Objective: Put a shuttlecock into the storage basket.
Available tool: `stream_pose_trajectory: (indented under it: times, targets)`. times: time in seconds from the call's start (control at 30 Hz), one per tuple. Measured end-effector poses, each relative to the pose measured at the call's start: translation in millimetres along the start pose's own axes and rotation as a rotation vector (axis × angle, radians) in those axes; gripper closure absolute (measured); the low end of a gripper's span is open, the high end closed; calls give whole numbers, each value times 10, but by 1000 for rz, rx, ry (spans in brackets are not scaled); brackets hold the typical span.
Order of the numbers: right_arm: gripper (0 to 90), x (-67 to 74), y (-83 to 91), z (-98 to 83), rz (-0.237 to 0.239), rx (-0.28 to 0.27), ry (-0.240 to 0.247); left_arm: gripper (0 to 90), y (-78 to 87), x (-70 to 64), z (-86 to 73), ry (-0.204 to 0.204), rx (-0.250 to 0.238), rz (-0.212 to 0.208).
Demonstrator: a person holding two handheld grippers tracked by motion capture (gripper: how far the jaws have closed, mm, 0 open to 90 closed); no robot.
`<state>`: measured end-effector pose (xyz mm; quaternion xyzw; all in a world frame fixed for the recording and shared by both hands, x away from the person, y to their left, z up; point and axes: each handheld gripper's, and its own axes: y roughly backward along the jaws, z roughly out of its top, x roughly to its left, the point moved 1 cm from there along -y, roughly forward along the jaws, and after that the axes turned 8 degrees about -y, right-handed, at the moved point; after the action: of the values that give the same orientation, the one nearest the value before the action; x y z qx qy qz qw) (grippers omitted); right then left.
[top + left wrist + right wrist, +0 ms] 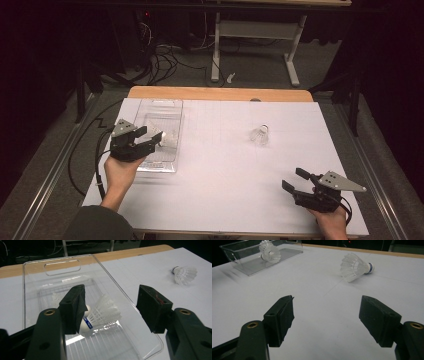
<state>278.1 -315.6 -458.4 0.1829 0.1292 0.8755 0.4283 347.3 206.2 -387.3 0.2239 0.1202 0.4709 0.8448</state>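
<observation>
A clear plastic tray stands at the table's left, with a white shuttlecock lying on its side inside. My left gripper hovers at the tray's near left, open. In the left gripper view the tray is below the jaws. The shuttlecock lies close to the left jaw, and the pads are not pressing on it. A second shuttlecock lies on the white table right of centre, also seen as a shuttlecock far right. My right gripper rests open near the front right corner, and the loose shuttlecock lies beyond its wide jaws.
A white sheet covers the table, with a wooden strip along the far edge. Black cables trail from the left gripper over the left edge. Beyond the table are a desk frame and floor cables. The tray holds its shuttlecock.
</observation>
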Motion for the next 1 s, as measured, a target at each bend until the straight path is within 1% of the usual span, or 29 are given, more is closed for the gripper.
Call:
stream_pose_trajectory:
  times: [0.47,0.67,1.0]
  targets:
    - [282,-3,1,1,-2,-2,-2,404,133,-36,-158,12,-35,1]
    - [282,-5,2,1,-3,-3,-5,400,176,-68,-220,4,-45,6]
    - [281,-8,-8,7,-7,-2,-10,396,252,-95,-319,9,-62,8]
